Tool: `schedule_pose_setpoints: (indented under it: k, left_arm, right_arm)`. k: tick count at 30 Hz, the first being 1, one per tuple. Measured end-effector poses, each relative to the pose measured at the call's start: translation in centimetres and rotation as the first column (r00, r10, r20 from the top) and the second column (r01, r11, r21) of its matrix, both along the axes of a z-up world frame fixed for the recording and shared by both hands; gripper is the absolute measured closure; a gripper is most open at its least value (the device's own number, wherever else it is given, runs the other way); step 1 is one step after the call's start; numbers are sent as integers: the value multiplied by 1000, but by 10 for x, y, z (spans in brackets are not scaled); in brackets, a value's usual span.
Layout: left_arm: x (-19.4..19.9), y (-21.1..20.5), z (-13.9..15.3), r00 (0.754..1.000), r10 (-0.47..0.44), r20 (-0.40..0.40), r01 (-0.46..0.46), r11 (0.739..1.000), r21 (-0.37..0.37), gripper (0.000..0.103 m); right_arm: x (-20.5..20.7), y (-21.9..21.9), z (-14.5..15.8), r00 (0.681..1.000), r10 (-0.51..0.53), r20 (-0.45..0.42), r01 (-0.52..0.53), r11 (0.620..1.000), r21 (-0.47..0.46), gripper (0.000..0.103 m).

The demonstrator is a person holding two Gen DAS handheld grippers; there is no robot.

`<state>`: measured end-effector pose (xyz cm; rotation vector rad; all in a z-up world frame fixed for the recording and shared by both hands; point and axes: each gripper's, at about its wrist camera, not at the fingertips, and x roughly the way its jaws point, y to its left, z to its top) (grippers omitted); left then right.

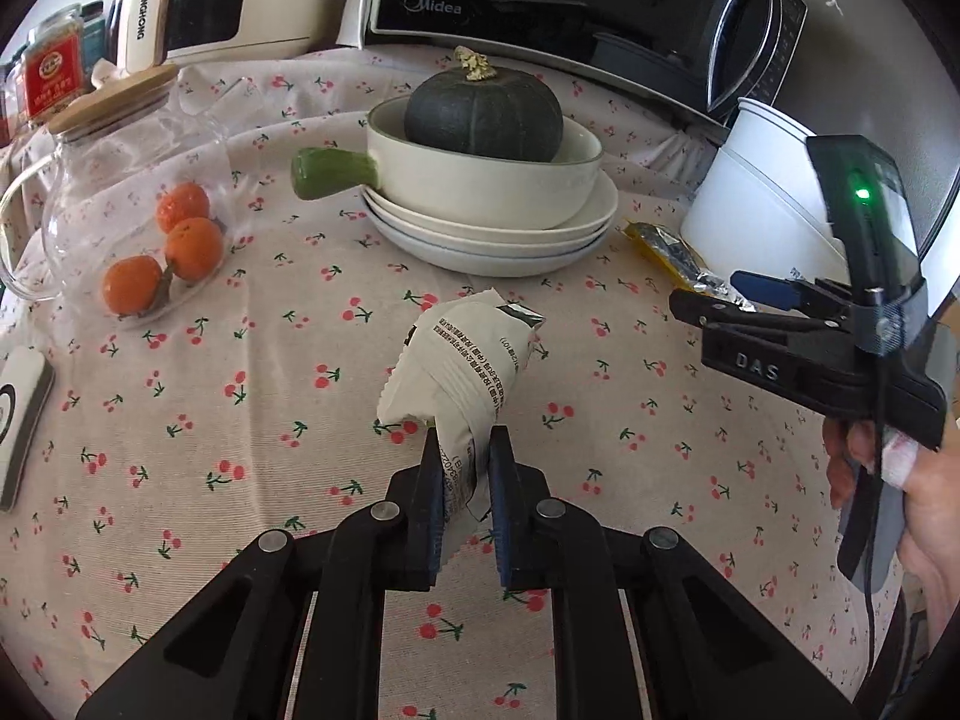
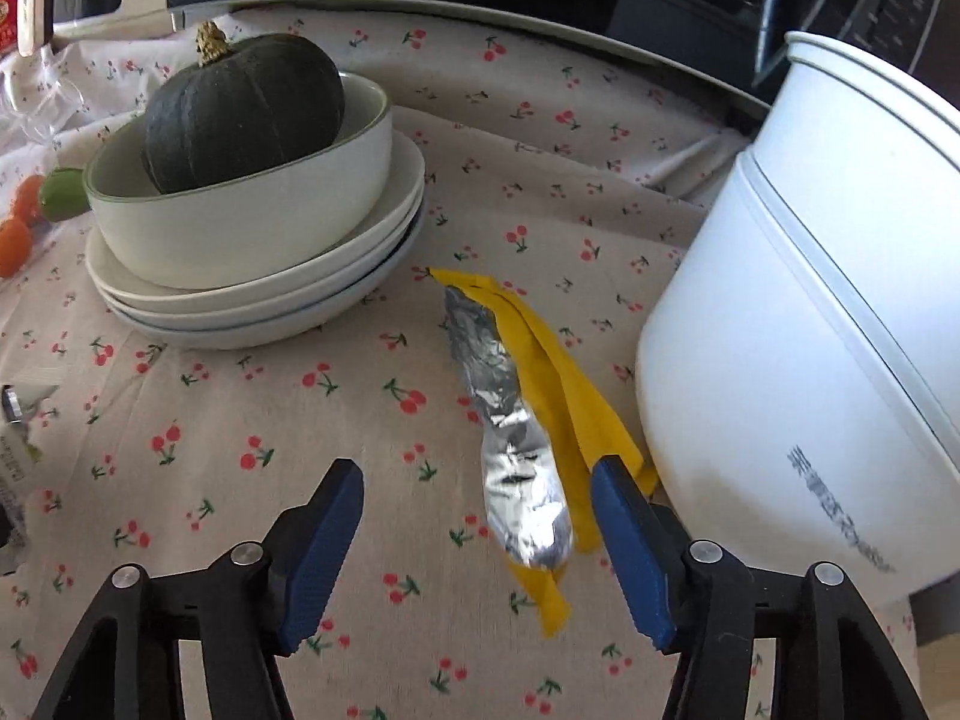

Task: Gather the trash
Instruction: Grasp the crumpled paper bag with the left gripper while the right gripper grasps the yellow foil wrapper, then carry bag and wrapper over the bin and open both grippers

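A crumpled white snack wrapper (image 1: 462, 360) with black print lies on the cherry-print tablecloth (image 1: 270, 420). My left gripper (image 1: 465, 438) is shut on its near end, both blue pads pressed against it. A yellow and silver foil wrapper (image 2: 516, 420) lies between the stacked plates and the white pot; it also shows as a yellow wrapper (image 1: 660, 246) in the left wrist view. My right gripper (image 2: 478, 467) straddles its near end with jaws apart: the right pad touches the yellow edge and the left pad stands well clear. That right gripper (image 1: 714, 294) appears at the right in the left wrist view.
A cream bowl (image 2: 252, 222) holding a dark green pumpkin (image 2: 240, 114) sits on stacked plates (image 1: 498, 234). A white pot (image 2: 810, 330) stands close on the right, a black microwave (image 1: 540, 0) behind. A glass jug (image 1: 120, 192) with oranges is at left. A hand (image 1: 924, 498) holds the right gripper.
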<state>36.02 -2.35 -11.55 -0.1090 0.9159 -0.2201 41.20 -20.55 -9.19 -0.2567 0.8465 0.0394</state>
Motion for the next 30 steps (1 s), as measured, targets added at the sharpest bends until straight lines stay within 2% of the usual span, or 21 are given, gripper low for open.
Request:
schedule_pose_setpoints:
  k: [5,9,10,11,16,22,30]
  left_arm:
    - [4,2,-2,1000,8,-11,-8,1000,-15,90]
    - [4,2,-3,1000,6,-12,-7,1000,-15,90]
    - [4,2,-3,1000,8,-12,-8,1000,-13,90]
    - [4,2,-4,1000,8,-14,-9,1000,-14,90]
    - [-1,1,-1,1000,3,-13,-3,1000,-4,90]
    - [-22,6,18,1000,5,-5,-5,1000,9,90]
    - [-72,12,62,1000,-1,15,0,998,62,90]
  right_arm:
    - [28,5,-18,998,-46,-38,42,993,-108,55]
    - [36,5,-26,997,-65,-37,58,983,-176,62]
    - [37,6,-26,997,-66,-39,57,980,-192,70]
    - [37,8,-27,997,-60,-44,50,978,-204,85]
    - [26,23,-25,999,-26,-44,14,968,-252,88]
    - [-9,27,-1,998,-7,-62,-4,985,-173,92]
    - [-89,28,42,998,12,-66,-18,996,-92,92]
